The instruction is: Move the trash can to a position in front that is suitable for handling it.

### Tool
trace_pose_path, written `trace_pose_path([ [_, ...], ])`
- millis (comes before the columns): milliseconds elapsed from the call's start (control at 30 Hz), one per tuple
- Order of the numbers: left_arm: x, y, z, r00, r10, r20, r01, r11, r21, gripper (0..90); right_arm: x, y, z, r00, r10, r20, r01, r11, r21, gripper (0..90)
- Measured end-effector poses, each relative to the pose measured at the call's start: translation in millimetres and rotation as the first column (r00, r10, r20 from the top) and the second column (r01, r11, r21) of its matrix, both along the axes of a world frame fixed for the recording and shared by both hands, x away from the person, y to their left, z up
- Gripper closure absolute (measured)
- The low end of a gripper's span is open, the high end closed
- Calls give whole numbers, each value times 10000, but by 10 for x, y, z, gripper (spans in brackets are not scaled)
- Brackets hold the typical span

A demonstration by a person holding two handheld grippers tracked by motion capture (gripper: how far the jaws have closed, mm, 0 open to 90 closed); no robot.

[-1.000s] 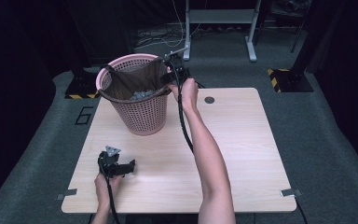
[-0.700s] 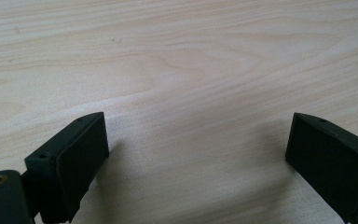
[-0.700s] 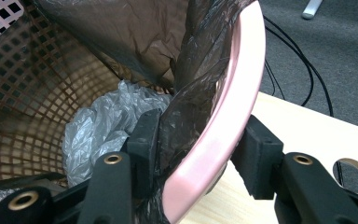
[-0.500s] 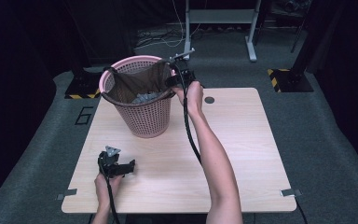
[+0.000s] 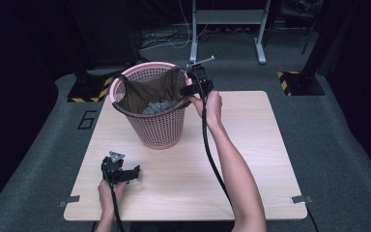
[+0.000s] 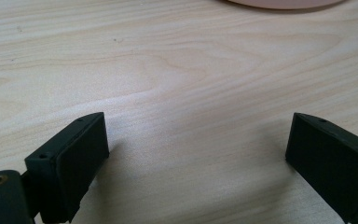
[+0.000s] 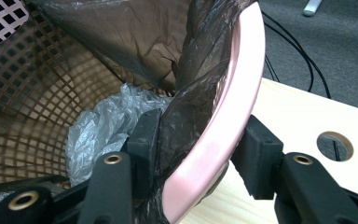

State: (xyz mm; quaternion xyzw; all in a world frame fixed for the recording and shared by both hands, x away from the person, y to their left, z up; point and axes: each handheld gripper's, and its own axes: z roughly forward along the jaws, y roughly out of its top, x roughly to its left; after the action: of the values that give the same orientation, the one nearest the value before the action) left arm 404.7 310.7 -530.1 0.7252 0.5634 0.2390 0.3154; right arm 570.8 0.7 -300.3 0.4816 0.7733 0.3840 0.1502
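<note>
- The right gripper's (image 7: 196, 154) fingers (image 7: 144, 140) straddle the pink basket's rim (image 7: 242, 88), one inside pressing the brown bag liner (image 7: 135, 32), one outside; whether they grip firmly cannot be told.
- The left gripper's (image 6: 196, 158) fingers (image 6: 81, 149) stand wide apart, empty, low over the worktop (image 6: 177, 70).
- The liner looks thin, soft and slippery, best pinched against the stiff rim.
- The basket (image 5: 157, 125) stands at the worktop's far left; it is probably light.

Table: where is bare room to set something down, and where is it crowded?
The table's right half, right of the forearm, is bare apart from a small hole. So is the strip between the left gripper and the basket. The far left is crowded: the basket, with the right gripper at its rim.
</note>
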Motion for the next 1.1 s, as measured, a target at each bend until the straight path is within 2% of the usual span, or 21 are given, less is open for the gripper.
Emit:
trace_pose_path([
  [400,0,-1,-1,10000,10,10,-10,10000,-10,57,-212,-337,-11,9997,-221,52,220,9996,189,553],
  [667,0,0,-1,10000,13,4,-13,10000,9,57,-393,-645,-24,9990,-404,206,398,9988,286,554],
  [1100,0,0,-1,10000,32,4,-32,10000,11,56,-616,-964,-35,9979,-596,270,585,9975,391,554],
])
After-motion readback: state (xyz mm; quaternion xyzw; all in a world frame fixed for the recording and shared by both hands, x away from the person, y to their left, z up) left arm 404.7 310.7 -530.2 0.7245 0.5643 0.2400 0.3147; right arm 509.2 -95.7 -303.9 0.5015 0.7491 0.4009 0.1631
